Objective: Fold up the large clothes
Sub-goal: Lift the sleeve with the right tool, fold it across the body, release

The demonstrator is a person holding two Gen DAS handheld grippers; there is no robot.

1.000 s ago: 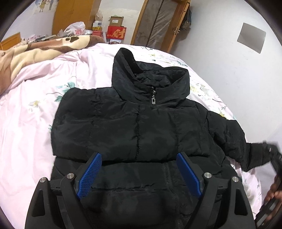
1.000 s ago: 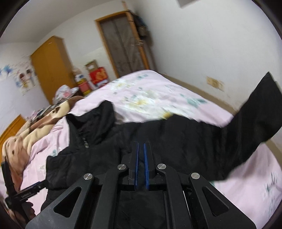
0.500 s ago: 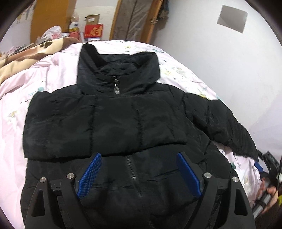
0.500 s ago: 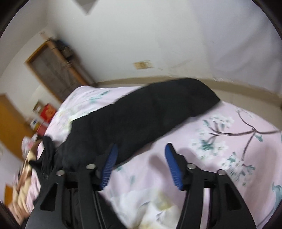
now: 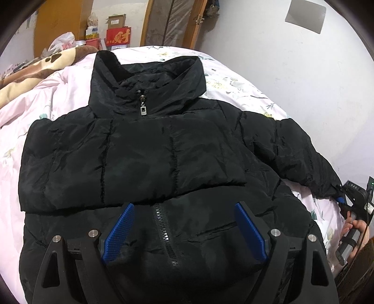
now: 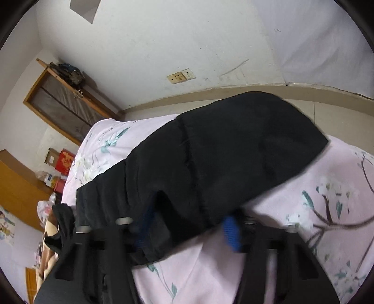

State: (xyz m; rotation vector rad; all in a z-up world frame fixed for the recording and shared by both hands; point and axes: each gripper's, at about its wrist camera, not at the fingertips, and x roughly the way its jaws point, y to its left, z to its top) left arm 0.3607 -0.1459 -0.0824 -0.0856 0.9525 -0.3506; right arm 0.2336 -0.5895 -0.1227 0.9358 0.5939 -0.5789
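A black puffer jacket (image 5: 149,159) lies front up on the pink floral bed (image 5: 30,100), zipped, collar at the far end. One sleeve is folded across its chest. My left gripper (image 5: 184,231) is open above the jacket's lower front, empty. The other sleeve (image 6: 222,152) stretches toward the bed's right edge. My right gripper (image 6: 189,228) is open, its blue pads on either side of the sleeve's cloth near the cuff; it also shows in the left wrist view (image 5: 350,201) at the sleeve's end.
A brown patterned blanket (image 5: 35,67) lies at the bed's far left. A wooden wardrobe (image 5: 56,23), boxes (image 5: 116,35) and a door (image 5: 173,21) stand behind. A white wall (image 6: 210,46) with sockets runs close along the bed's right side.
My right gripper let go of the lifted sleeve, opened, and the sleeve now lies on the bed; the gripper has closed in around its cuff. The left gripper moved slightly nearer the jacket.
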